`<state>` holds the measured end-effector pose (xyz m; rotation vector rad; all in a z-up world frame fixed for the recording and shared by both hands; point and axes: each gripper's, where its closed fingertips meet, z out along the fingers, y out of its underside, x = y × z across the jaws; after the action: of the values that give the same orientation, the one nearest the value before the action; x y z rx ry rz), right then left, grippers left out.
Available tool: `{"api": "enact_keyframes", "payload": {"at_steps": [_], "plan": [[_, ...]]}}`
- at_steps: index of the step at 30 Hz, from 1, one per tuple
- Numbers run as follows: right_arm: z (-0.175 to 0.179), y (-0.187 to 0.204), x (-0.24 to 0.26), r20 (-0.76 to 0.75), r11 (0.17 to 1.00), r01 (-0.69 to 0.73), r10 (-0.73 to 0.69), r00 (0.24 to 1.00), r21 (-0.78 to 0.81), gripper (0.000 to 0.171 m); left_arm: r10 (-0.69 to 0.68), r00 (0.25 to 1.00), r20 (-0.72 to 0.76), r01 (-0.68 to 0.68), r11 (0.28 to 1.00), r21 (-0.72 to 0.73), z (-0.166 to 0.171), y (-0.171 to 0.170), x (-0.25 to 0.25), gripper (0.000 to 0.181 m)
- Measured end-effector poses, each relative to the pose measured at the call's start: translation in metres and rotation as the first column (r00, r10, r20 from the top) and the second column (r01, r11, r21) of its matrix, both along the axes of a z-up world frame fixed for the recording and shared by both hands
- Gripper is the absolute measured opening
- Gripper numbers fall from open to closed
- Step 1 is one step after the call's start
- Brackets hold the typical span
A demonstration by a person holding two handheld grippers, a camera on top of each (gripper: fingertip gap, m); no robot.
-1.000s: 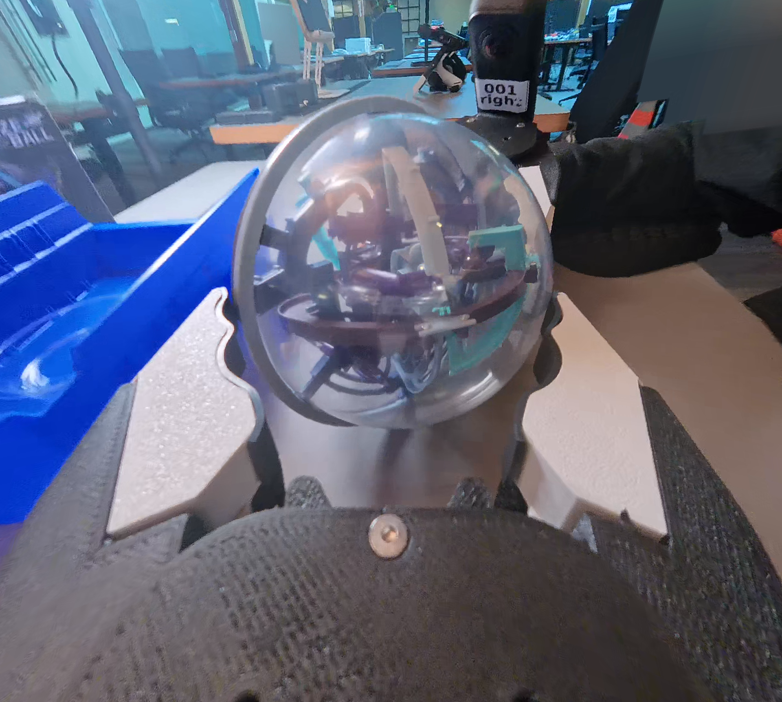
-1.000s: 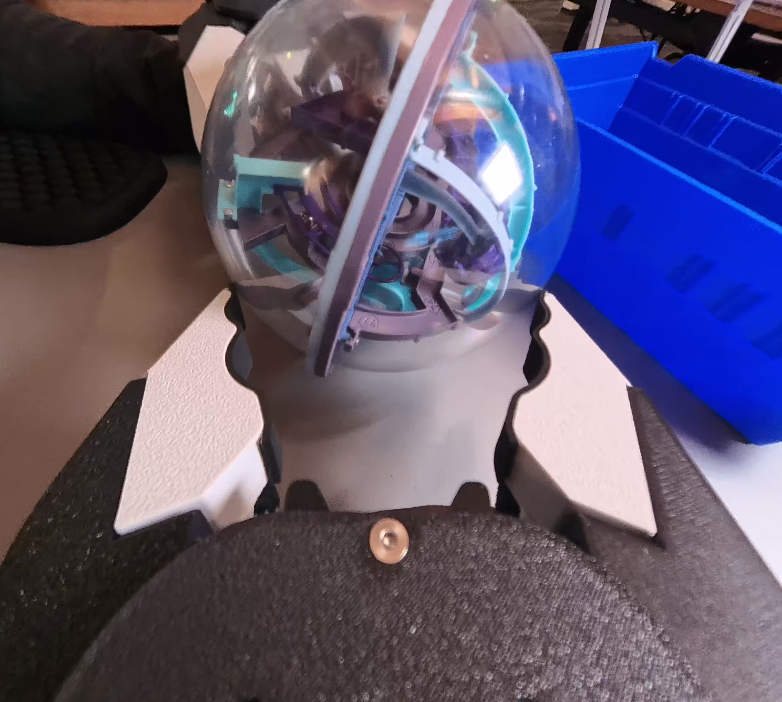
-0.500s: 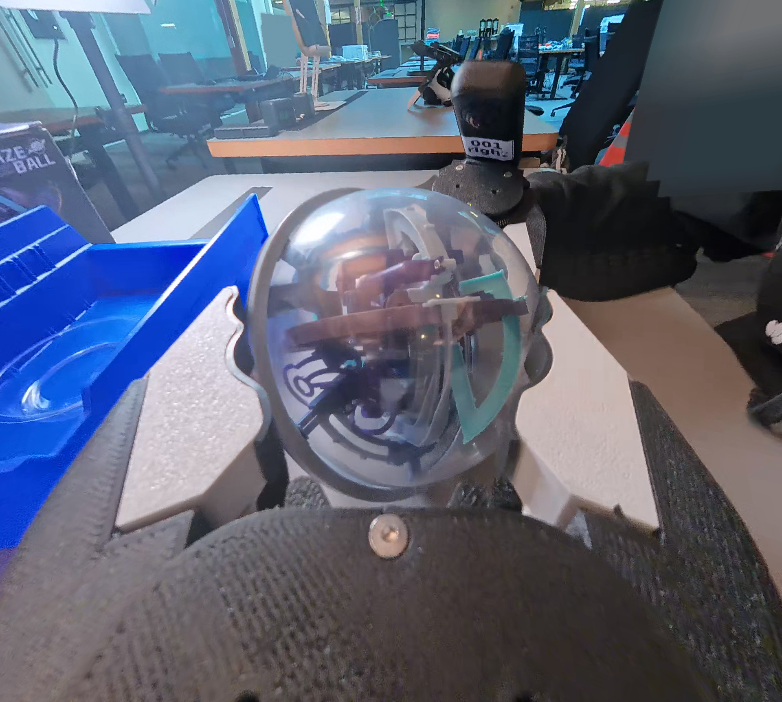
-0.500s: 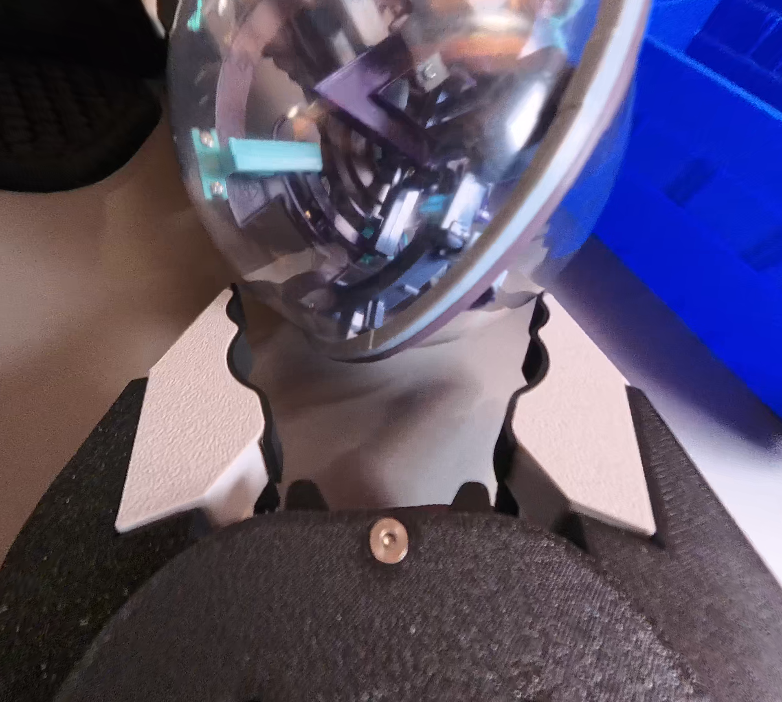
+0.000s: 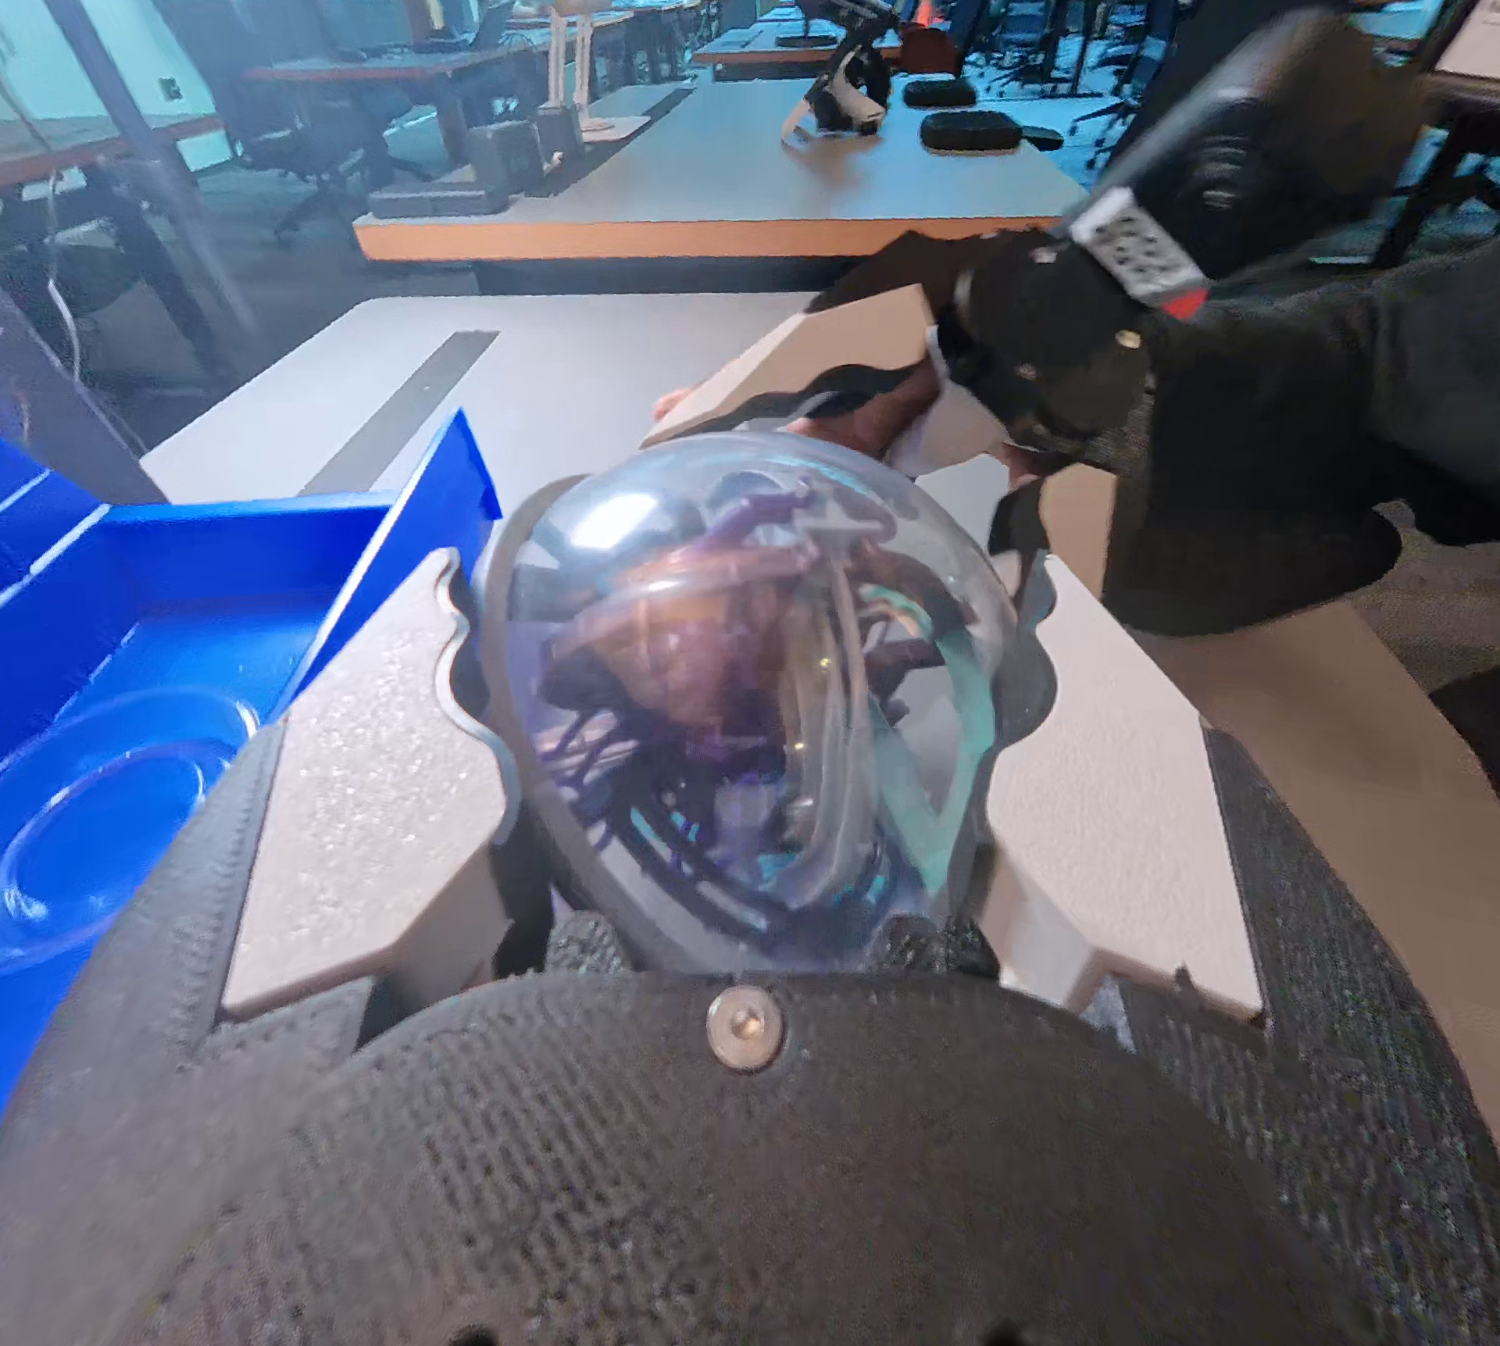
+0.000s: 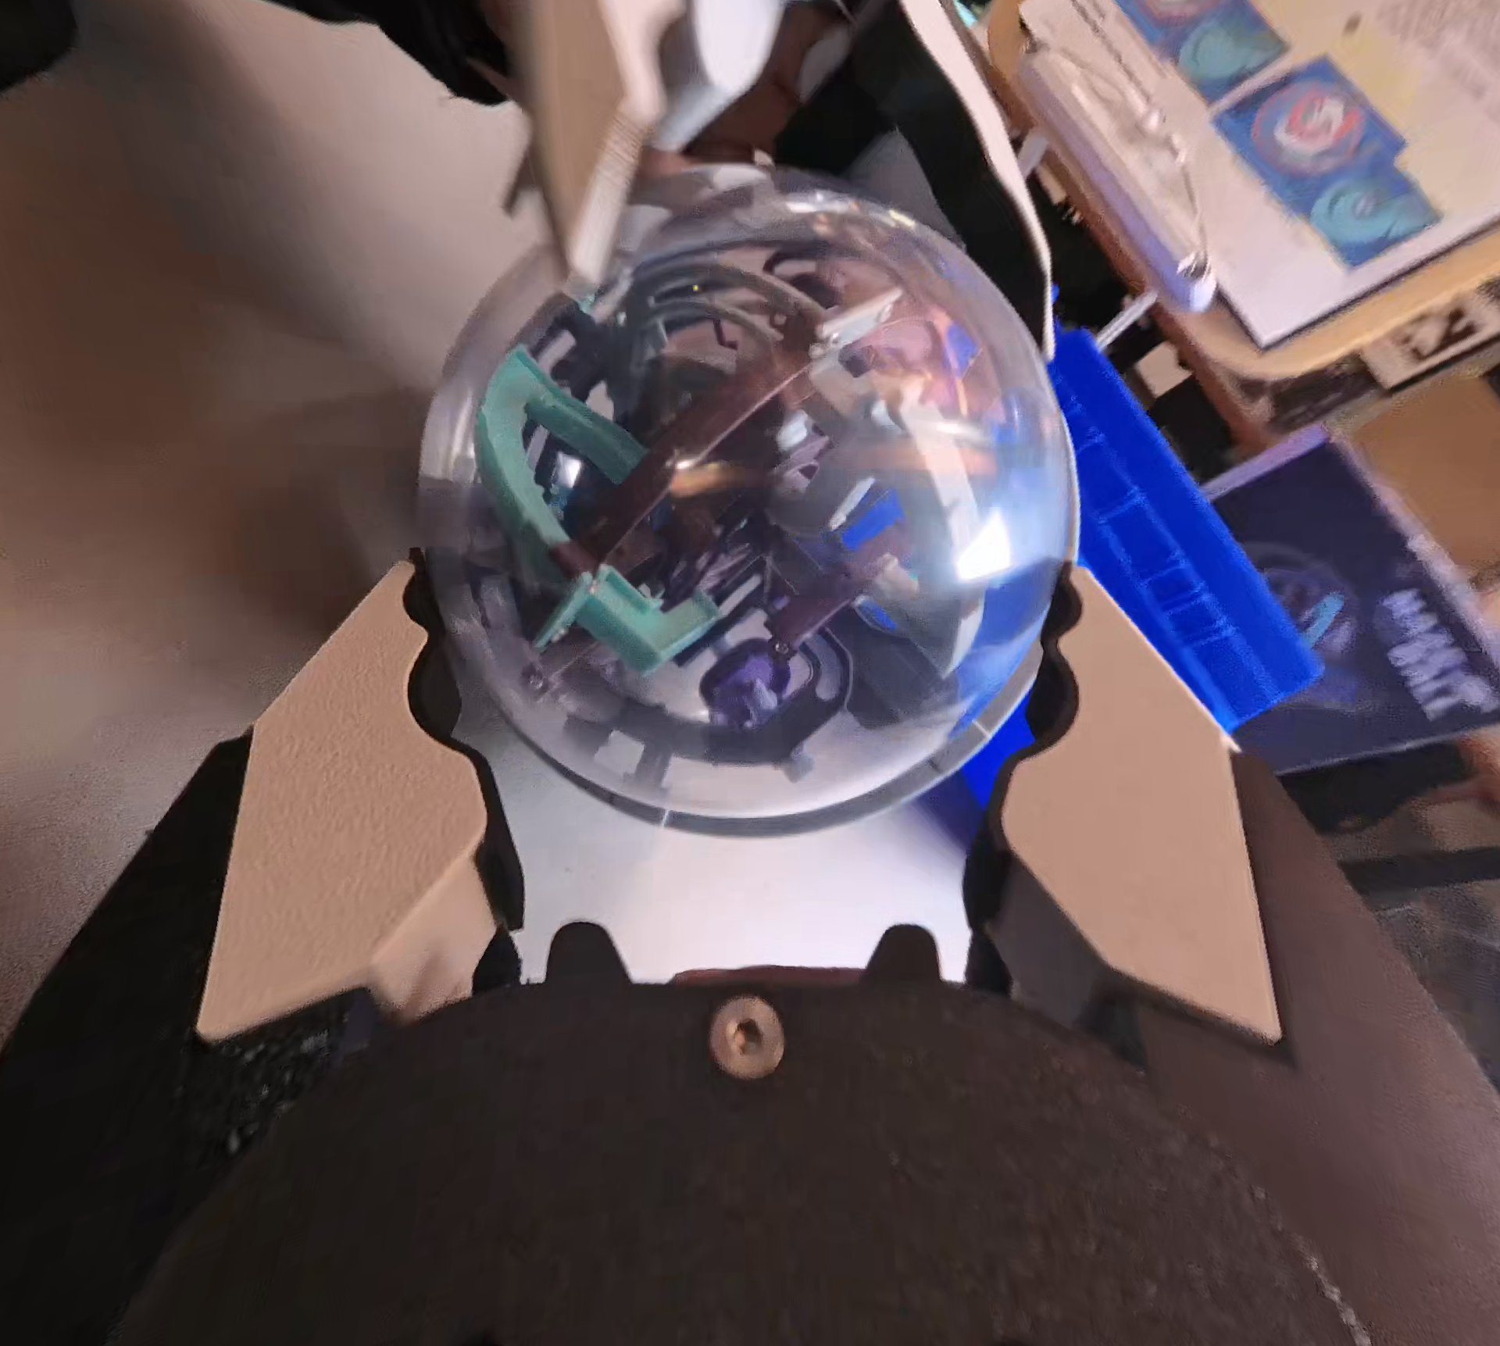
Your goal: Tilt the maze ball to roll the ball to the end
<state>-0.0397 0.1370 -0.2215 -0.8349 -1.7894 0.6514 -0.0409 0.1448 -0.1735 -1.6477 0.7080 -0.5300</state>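
Observation:
The maze ball (image 5: 747,698) is a clear sphere with purple, teal and grey tracks and a grey equator ring. It is held off the table between both grippers. My left gripper (image 5: 747,576) is shut on it, its white fingers against the ball's two sides. My right gripper (image 6: 739,576) is also shut on the maze ball (image 6: 747,520) from the opposite side. In the left wrist view the right gripper's finger (image 5: 812,365) reaches over the top of the ball, held by a black-gloved hand (image 5: 1217,430). I cannot make out the small ball inside.
A blue bin (image 5: 162,617) stands close on the left with a clear ring stand (image 5: 105,820) in it. The bin (image 6: 1161,536) and the dark maze box (image 6: 1380,617) show past the ball in the right wrist view. The pale table (image 5: 568,365) extends beyond.
The ball has been rolled over in both grips, and its grey ring has swung round. The right gripper has risen and tipped over the top of the ball. The ball sits deeper in the left gripper.

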Motion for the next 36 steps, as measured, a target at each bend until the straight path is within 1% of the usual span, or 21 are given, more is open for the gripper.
{"api": "enact_keyframes", "payload": {"at_steps": [3, 4, 6, 8, 10, 11, 15, 16, 18, 20, 22, 23, 25, 27, 28, 33, 36], "plan": [[-0.005, 0.016, 0.005, 0.002, 0.976, 0.012, -0.012, 1.000, -0.219, 0.141, -0.036, 0.999, 0.020, 0.034, 0.997, 0.063, 0.002, -0.010, -0.010, 0.137], [-0.006, 0.020, 0.007, 0.001, 0.952, 0.007, -0.007, 1.000, -0.307, 0.141, -0.037, 0.999, 0.006, 0.037, 0.998, 0.059, -0.007, -0.013, -0.018, 0.138], [-0.008, 0.026, 0.009, 0.005, 0.881, -0.006, 0.009, 1.000, -0.473, 0.140, 0.005, 0.999, -0.050, -0.004, 1.000, 0.007, -0.037, -0.011, -0.037, 0.142], [-0.009, 0.029, 0.008, 0.005, 0.798, -0.023, 0.033, 0.999, -0.603, 0.140, 0.010, 0.996, -0.086, -0.013, 0.999, -0.033, -0.061, -0.011, -0.038, 0.142], [-0.011, 0.028, 0.006, 0.012, 0.719, -0.029, 0.053, 0.999, -0.694, 0.139, 0.010, 0.989, -0.144, -0.013, 1.000, -0.018, -0.069, -0.008, -0.027, 0.139], [-0.013, 0.026, 0.005, 0.023, 0.685, -0.022, 0.057, 0.998, -0.728, 0.139, 0.035, 0.986, -0.161, -0.035, 0.999, -0.001, -0.068, -0.003, -0.026, 0.140], [-0.018, 0.023, 0.004, 0.052, 0.607, -0.001, 0.069, 0.996, -0.795, 0.140, 0.012, 0.995, -0.102, -0.013, 1.000, -0.007, -0.061, -0.003, -0.024, 0.141], [-0.019, 0.021, 0.005, 0.063, 0.608, 0.003, 0.077, 0.995, -0.794, 0.140, 0.009, 0.995, -0.098, -0.009, 1.000, -0.003, -0.060, -0.005, -0.024, 0.141], [-0.021, 0.021, 0.005, 0.085, 0.649, 0.017, 0.074, 0.994, -0.761, 0.140, 0.012, 0.995, -0.100, -0.012, 1.000, -0.003, -0.059, -0.006, -0.025, 0.140], [-0.018, 0.028, 0.006, 0.082, 0.734, 0.038, 0.025, 0.996, -0.678, 0.142, 0.016, 0.998, -0.064, -0.018, 1.000, -0.021, -0.054, -0.006, -0.028, 0.139], [-0.011, 0.033, 0.008, 0.051, 0.829, 0.041, -0.015, 0.999, -0.557, 0.144, 0.013, 1.000, -0.025, -0.015, 0.998, -0.059, -0.051, -0.005, -0.030, 0.138], [-0.007, 0.032, 0.008, 0.035, 0.860, 0.035, -0.020, 0.999, -0.510, 0.144, 0.012, 1.000, -0.015, -0.013, 0.998, -0.063, -0.049, -0.004, -0.030, 0.138], [-0.006, 0.027, 0.007, 0.026, 0.887, 0.025, -0.015, 1.000, -0.461, 0.141, 0.009, 1.000, -0.005, -0.009, 0.998, -0.064, -0.047, -0.003, -0.029, 0.137], [-0.012, 0.026, 0.004, 0.031, 0.899, 0.038, -0.027, 0.999, -0.436, 0.141, 0.009, 1.000, 0.008, -0.008, 0.997, -0.079, -0.044, -0.002, -0.028, 0.136], [-0.014, 0.027, 0.003, 0.030, 0.901, 0.045, -0.036, 0.999, -0.431, 0.138, 0.009, 1.000, 0.022, -0.007, 0.996, -0.090, -0.043, -0.002, -0.029, 0.136], [-0.018, 0.024, 0.000, 0.048, 0.820, 0.041, -0.017, 0.999, -0.571, 0.136, 0.025, 0.993, 0.114, -0.012, 0.994, -0.110, -0.029, -0.002, -0.034, 0.134], [-0.019, 0.023, -0.002, 0.052, 0.794, 0.041, -0.012, 0.999, -0.607, 0.136, 0.030, 0.990, 0.135, -0.016, 0.994, -0.110, -0.026, -0.001, -0.035, 0.134]]}}
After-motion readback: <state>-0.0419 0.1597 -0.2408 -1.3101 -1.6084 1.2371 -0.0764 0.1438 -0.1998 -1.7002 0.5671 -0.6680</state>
